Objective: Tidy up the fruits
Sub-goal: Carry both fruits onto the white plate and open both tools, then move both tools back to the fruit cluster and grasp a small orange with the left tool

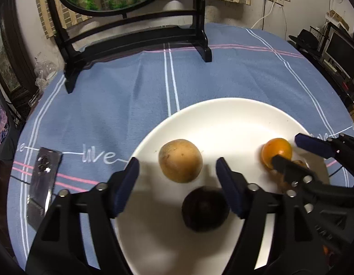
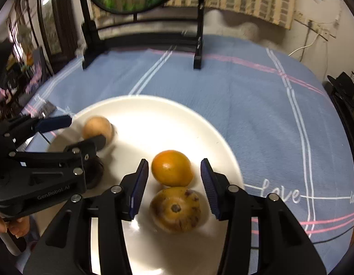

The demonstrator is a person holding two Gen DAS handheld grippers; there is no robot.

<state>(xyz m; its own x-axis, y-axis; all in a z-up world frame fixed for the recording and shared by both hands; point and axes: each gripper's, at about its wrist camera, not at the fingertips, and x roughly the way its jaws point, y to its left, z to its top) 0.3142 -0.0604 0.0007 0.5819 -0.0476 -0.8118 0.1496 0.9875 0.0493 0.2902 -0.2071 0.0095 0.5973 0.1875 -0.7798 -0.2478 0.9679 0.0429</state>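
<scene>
blue cloth (image 1: pixel 112 105); mirror stand (image 1: pixel 135 36) behind plate (image 1: pixel 234 119).

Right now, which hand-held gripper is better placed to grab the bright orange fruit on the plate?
Right. The right hand-held gripper already has the orange fruit between its open fingers. The left hand-held gripper is open around the tan fruit, across the white plate.

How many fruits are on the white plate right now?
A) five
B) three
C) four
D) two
C: the plate holds a tan fruit and a dark fruit in the left wrist view, plus an orange fruit and a spotted brownish one in the right wrist view; none lies on the cloth.
</scene>
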